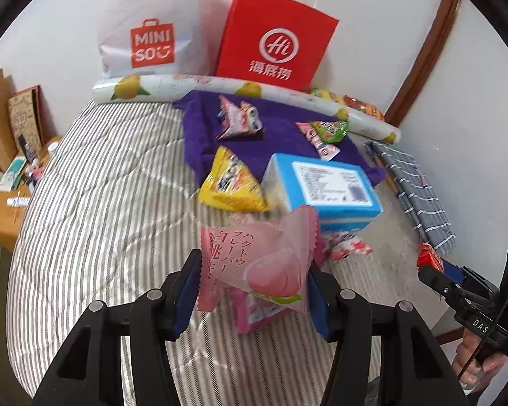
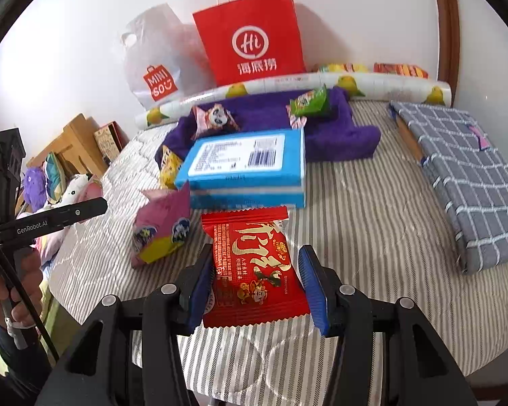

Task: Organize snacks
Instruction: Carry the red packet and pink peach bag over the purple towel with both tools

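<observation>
Snacks lie scattered across a striped bed (image 1: 94, 209), and we hold one in each pair of tongs. Starting at the far left, a white plastic shopping bag (image 1: 145, 23) leans against the wall, with a red paper bag (image 1: 274, 37) just to its right. In front of both lies a long roll printed with lemons (image 1: 220, 84). Near that roll, a purple towel (image 1: 203, 125) is spread on the bed and carries a pink panda packet (image 1: 240, 121) and, further right, a green packet (image 1: 325, 132). A yellow triangular packet (image 1: 232, 182) sits at the towel's near edge, touching a blue box (image 1: 325, 186) on its right.

Closer to us, our left tongs (image 1: 254, 287) grip a pink peach snack packet (image 1: 257, 264), lifted above another pink packet (image 1: 260, 311) that rests on the bed. To the right, a folded grey checked cloth (image 2: 467, 176) lies along the bed's right side.

In the right wrist view, our right tongs (image 2: 257, 287) are closed on a red snack packet (image 2: 254, 267), held just near of the blue box. A pink and yellow packet (image 2: 162, 230) sits on the bed to its left.
</observation>
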Motion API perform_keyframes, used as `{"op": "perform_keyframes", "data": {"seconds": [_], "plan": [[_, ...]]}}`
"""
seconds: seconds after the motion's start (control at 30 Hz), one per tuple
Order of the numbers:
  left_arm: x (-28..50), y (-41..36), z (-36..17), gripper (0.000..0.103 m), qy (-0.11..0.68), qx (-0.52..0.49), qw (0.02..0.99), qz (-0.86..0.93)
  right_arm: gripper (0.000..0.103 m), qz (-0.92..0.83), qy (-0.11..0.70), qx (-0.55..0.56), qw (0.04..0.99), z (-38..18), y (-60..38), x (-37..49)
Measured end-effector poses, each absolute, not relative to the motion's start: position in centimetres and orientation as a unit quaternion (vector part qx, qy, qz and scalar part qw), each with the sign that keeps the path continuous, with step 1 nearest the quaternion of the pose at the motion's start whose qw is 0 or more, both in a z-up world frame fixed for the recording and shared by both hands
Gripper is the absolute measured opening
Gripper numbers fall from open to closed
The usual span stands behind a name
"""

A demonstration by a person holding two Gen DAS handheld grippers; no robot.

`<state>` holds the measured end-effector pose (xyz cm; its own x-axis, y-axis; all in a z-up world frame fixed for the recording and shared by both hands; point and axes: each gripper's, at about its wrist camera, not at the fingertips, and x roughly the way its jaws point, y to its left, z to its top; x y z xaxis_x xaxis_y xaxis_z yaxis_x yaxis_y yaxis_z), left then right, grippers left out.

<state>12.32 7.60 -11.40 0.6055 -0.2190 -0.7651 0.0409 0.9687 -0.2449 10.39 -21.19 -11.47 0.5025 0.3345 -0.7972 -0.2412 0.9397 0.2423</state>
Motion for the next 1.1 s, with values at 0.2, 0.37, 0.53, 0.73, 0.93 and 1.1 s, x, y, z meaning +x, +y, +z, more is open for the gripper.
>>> {"op": "perform_keyframes", "data": {"seconds": [0.2,0.37,0.53,0.73,0.93,1.1], "plan": [[14.2,7.1,-9.1,0.054,0.424,-0.099,0.897,-0.077,0.05,0.165,0.444,0.028,0.88,-8.6,-20.8,12.4],[16.5,6.4,-7.0,0.054,0.415,-0.094,0.901,-0.08,0.05,0.168,0.424,0.027,0.89,-6.7,-20.8,15.5],[19.5,5.5,-4.9,0.054,0.408,-0.097,0.903,-0.096,0.05,0.186,0.417,0.038,0.889,-4.9,-20.7,19.7],[23.3,4.5,-3.0,0.054,0.398,-0.091,0.908,-0.095,0.05,0.207,0.413,0.034,0.886,-2.7,-19.9,24.7],[27.6,4.2,-2.4,0.054,0.4,-0.096,0.907,-0.096,0.05,0.22,0.41,0.029,0.885,-2.3,-18.9,29.6],[30.8,3.7,-2.5,0.054,0.402,-0.088,0.907,-0.091,0.05,0.229,0.422,0.042,0.876,-3.2,-18.3,33.1]]}}
